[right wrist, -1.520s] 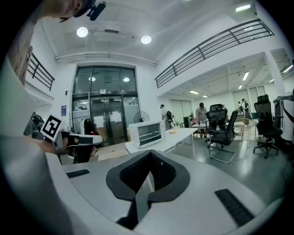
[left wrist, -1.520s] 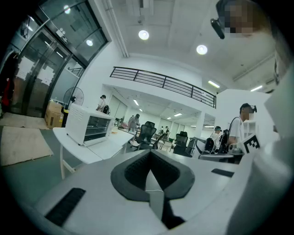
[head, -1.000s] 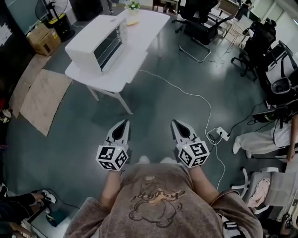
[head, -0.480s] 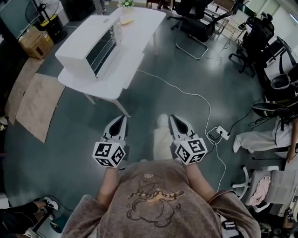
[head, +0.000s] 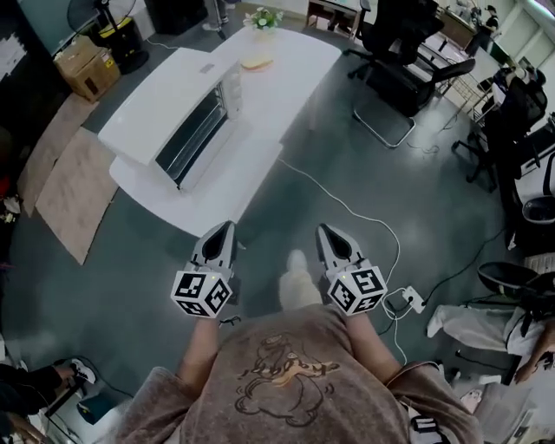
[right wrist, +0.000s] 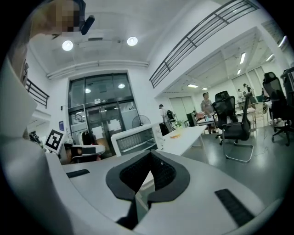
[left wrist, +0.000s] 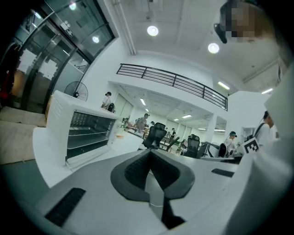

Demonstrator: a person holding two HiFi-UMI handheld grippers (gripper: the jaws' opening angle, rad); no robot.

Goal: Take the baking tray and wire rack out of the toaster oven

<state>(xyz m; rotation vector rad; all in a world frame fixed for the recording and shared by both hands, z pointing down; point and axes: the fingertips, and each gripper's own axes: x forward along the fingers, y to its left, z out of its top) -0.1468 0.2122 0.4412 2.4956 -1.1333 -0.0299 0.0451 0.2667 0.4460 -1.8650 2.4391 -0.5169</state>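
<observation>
A white toaster oven [head: 173, 121] stands on a white table [head: 260, 104], its dark glass door [head: 195, 137] closed and facing right. In the left gripper view the oven [left wrist: 80, 131] is ahead to the left, and a wire rack [left wrist: 87, 134] shows through the glass; I cannot make out the baking tray. The right gripper view has the oven [right wrist: 135, 140] straight ahead, farther off. My left gripper [head: 228, 227] and right gripper [head: 322, 229] are held side by side in front of the person, short of the table's near edge. Both are shut and empty.
A yellow item [head: 257, 62] and a small plant [head: 263, 17] sit at the table's far end. A white cable [head: 347, 208] runs over the floor to a power strip [head: 412, 299]. Office chairs [head: 403, 61] stand at the right; cardboard sheets [head: 69, 186] and a box [head: 87, 69] at the left.
The person has walked toward the table, so the oven and table have come nearer and larger in the head view. Both grippers stay shut and side by side.
</observation>
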